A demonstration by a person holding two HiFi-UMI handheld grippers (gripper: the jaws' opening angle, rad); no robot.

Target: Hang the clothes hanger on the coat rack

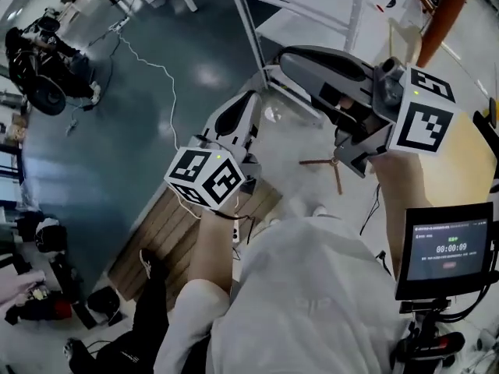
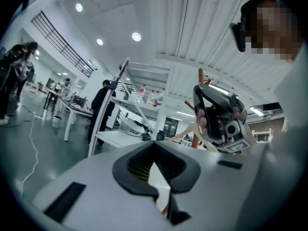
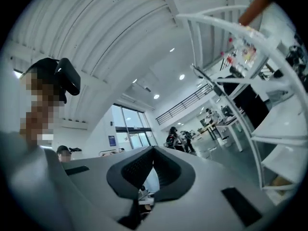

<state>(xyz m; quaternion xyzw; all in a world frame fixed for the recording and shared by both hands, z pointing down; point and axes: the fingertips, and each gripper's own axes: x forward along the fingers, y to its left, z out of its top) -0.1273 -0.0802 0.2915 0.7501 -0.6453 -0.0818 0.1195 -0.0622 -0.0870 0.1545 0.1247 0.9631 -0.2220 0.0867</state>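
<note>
The coat rack's brown pole (image 1: 441, 10) rises at the top right, and its base legs (image 1: 332, 164) spread on the floor between my arms. Its pegs (image 2: 200, 76) show behind the right gripper in the left gripper view. A pale wooden hanger arm (image 2: 185, 131) shows there too; I cannot tell what bears it. My left gripper (image 1: 234, 114) points level and away from me, its jaws (image 2: 154, 148) together with nothing between them. The right gripper (image 1: 285, 59), held higher, is shut and empty (image 3: 154, 150). A hand holds it (image 2: 221, 119).
A white shelf frame (image 1: 312, 22) stands just beyond both grippers, close to the right one (image 3: 231, 57). A wooden board (image 1: 168, 240) lies on the floor under my left arm. A monitor on a stand (image 1: 448, 248) is at my right. A cable (image 1: 156, 68) crosses the dark floor.
</note>
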